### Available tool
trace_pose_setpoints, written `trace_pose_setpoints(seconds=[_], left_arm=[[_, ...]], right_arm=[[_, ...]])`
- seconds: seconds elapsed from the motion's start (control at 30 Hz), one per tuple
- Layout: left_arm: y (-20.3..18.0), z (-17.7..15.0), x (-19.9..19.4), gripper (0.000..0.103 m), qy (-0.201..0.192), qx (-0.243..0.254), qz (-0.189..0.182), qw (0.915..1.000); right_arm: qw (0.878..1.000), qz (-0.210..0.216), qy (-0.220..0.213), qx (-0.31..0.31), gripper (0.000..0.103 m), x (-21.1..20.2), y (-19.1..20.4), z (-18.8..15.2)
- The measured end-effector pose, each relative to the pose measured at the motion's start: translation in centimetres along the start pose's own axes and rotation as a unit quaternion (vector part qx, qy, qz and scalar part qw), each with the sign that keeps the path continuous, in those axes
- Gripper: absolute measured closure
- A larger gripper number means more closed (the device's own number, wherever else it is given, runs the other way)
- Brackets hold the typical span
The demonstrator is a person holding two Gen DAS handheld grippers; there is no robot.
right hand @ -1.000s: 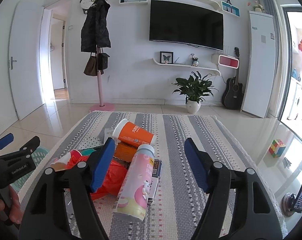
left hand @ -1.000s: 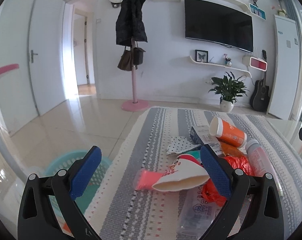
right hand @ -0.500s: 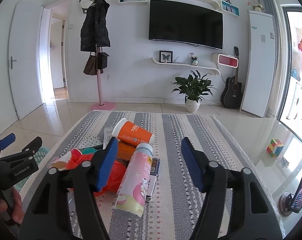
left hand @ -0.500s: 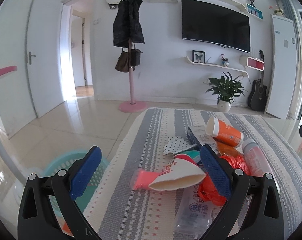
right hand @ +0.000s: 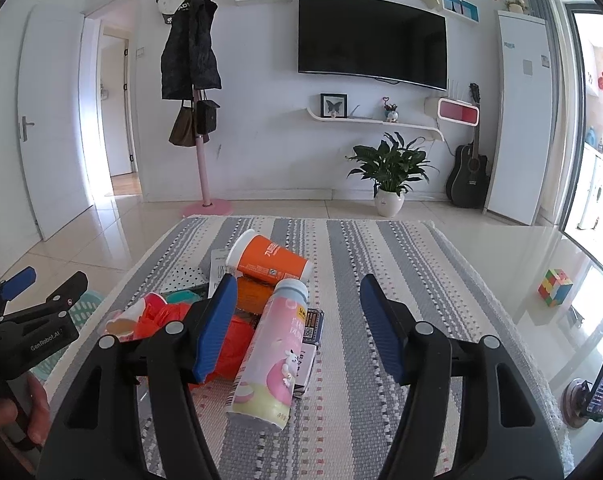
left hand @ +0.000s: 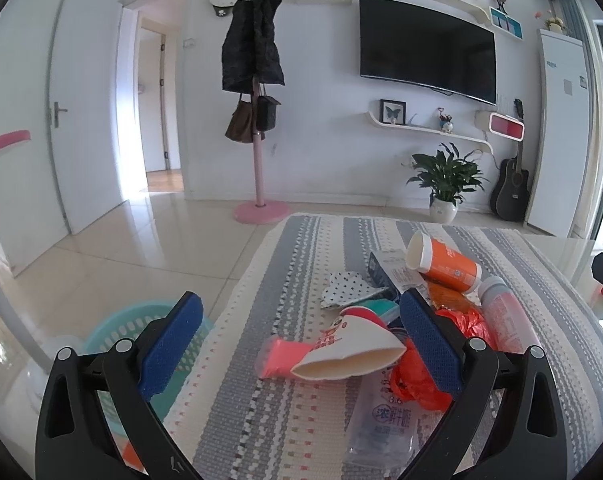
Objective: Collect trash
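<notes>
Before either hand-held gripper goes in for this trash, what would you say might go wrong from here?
The pink bottle lies on its side, partly propped on the pile, so a touch from the open right hand-held gripper might roll it away. The orange cup rests on other litter and could tumble off. The flattened paper cup overlaps the red plastic bag, so the open left hand-held gripper may drag both.

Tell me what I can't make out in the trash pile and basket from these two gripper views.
- Teal basket: left wrist view, inside hidden by the left gripper; right wrist view shows only a sliver.
- Red plastic bag: right wrist view, partly behind the right gripper.
- Small box: mostly under the pink bottle; print too small.
</notes>
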State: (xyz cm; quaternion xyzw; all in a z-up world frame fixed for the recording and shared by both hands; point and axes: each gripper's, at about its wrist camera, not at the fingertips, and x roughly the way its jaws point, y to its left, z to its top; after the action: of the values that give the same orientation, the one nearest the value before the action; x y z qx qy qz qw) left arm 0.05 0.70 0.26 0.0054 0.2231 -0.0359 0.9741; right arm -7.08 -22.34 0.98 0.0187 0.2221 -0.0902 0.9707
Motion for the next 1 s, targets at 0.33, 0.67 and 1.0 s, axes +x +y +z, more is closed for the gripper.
trace_pose_setpoints(seconds=[0.33,0.67,1.0], left_arm=[[4.5,2.0,1.6,0.011,0.083,-0.067,-0.114,0.9878],[3.0,0.6,11.0,0.021,0.22,-0.115,-0.197,0.9484],[1.3,-3.2,15.0,0.028,0.263,-0.13,-0.214,0.9318]], right_arm=[[1.0,0.007,0.011,-0.012,0.069,1.0,-0.7,-0.5],[0.998,0.033,0.04,-0.029,0.069,3.0,1.0,-1.8],[0.994,0.067,0.081,-0.03,0.039,5.6,2.3,-2.9]])
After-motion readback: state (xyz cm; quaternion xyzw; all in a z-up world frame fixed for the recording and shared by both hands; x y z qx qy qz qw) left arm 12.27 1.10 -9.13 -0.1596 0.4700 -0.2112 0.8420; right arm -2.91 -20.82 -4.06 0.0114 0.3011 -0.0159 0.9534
